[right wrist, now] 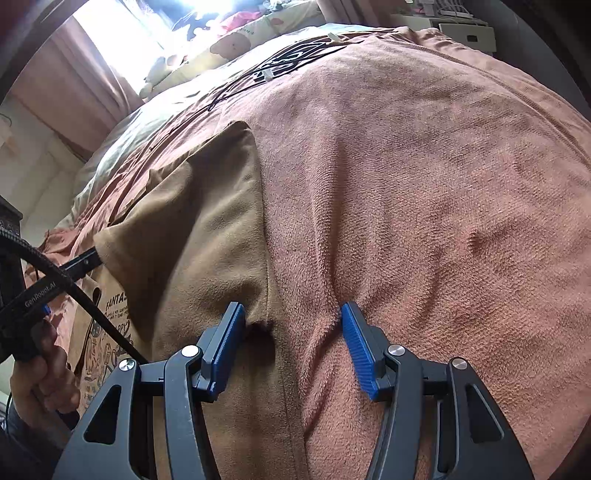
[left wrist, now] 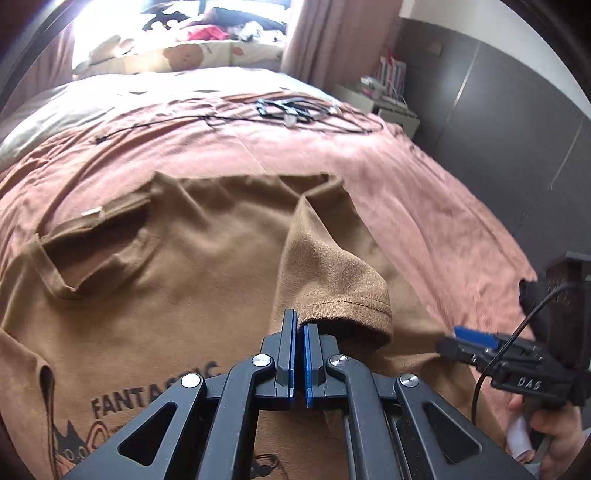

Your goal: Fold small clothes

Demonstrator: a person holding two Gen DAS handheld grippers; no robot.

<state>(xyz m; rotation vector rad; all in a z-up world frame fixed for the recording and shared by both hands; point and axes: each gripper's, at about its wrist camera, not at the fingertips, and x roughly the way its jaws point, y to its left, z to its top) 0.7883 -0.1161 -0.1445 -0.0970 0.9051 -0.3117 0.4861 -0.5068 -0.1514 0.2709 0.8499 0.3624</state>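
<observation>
One brown T-shirt point(left wrist: 207, 236) lay spread on the pink blanket point(left wrist: 406, 177) that covered the bed, its neckline toward the pillows and its printed chest near me. My left gripper point(left wrist: 300, 325) had its blue pads pressed together on the hem of the sleeve point(left wrist: 343, 280), which stood lifted in a peak and folded over the shirt's body. My right gripper point(right wrist: 293, 321) rested with its jaws spread, holding nothing: one pad point(right wrist: 229, 343) pressed into the shirt's edge, the other point(right wrist: 356, 343) into the blanket just beside it, so that the edge ran between them. From the left wrist view that gripper showed at the right, held in my hand point(left wrist: 554, 428). Farther up the bed a tangle of black cables point(left wrist: 295, 110) lay on the blanket, well apart from the shirt. Beyond them were patterned pillows point(left wrist: 184, 55) under a bright window, pink curtains point(left wrist: 332, 33) and a white bedside table point(left wrist: 384, 103).
</observation>
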